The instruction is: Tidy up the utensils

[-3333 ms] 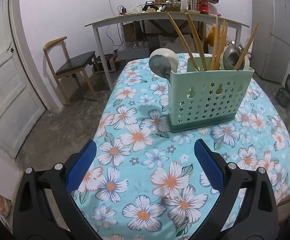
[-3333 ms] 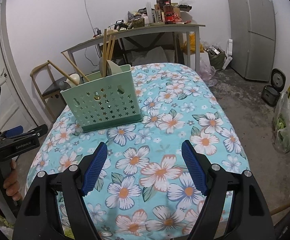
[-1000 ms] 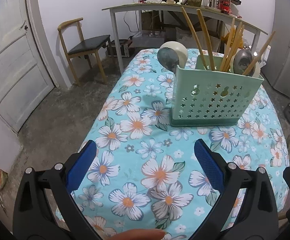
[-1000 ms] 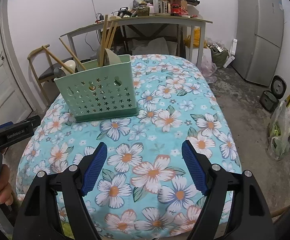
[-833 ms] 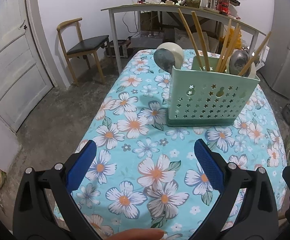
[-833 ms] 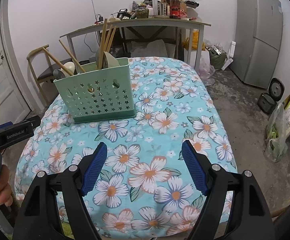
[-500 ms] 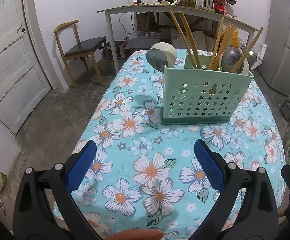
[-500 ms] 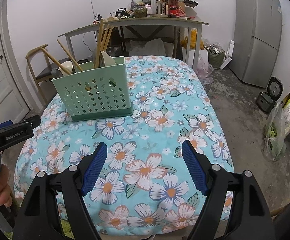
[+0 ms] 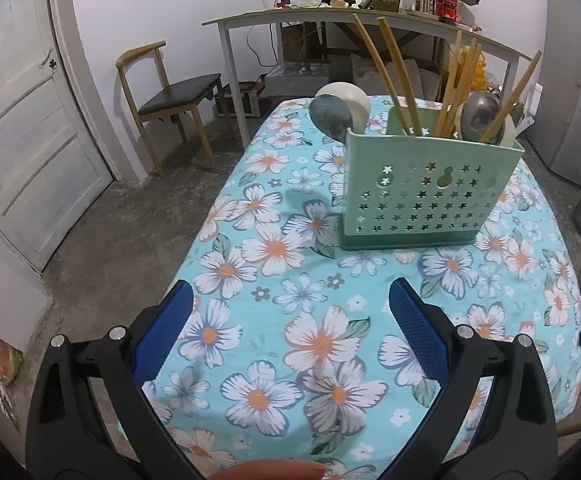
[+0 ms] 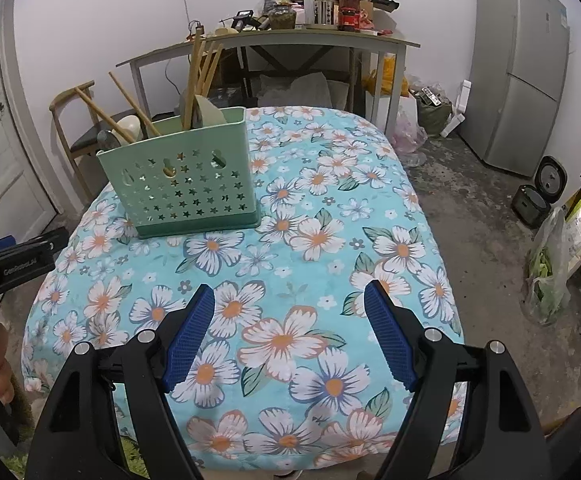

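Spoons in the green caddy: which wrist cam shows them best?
Left wrist. The spoons show full bowls above the green caddy, at both its ends. In the right wrist view they sit mostly hidden behind the caddy's wall and the chopsticks.

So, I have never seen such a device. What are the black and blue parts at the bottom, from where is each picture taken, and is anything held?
There is no robot here. A person holds two hand tools, each with a camera looking along its two blue-padded fingers. One picture is from the left gripper, the other from the right gripper. Both stand open over the flowered tablecloth and hold nothing. On the cloth stands a green caddy with star-shaped holes, holding chopsticks and spoons. The left tool also shows at the right view's left edge.
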Demonstrator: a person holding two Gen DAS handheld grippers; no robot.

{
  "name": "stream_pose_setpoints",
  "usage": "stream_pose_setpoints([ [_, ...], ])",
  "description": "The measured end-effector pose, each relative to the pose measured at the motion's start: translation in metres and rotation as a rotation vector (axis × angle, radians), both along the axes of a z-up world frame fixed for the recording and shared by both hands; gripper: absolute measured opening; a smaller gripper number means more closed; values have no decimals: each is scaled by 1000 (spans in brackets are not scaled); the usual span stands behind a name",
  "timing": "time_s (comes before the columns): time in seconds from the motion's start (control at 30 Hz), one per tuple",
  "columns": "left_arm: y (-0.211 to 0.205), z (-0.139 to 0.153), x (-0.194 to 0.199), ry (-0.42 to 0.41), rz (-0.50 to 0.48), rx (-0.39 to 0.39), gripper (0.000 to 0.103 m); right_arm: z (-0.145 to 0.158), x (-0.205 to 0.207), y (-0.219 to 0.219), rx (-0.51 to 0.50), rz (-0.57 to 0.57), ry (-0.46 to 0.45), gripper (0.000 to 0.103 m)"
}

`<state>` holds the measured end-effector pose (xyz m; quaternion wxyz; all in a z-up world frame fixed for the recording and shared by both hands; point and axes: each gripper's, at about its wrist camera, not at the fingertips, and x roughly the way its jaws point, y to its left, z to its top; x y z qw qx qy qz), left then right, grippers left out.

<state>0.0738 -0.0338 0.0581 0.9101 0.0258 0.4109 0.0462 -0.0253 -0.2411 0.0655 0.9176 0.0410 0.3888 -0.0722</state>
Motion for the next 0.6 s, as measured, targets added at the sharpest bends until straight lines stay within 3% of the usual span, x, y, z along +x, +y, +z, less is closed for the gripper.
stream_pose_setpoints([
  [0.3,24,2,0,-1,18,39,95,7,0,-4,9,-18,-24,75],
  [0.6,48,3,-4,0,50,32,95,11,-1,2,2,-9,-32,75],
])
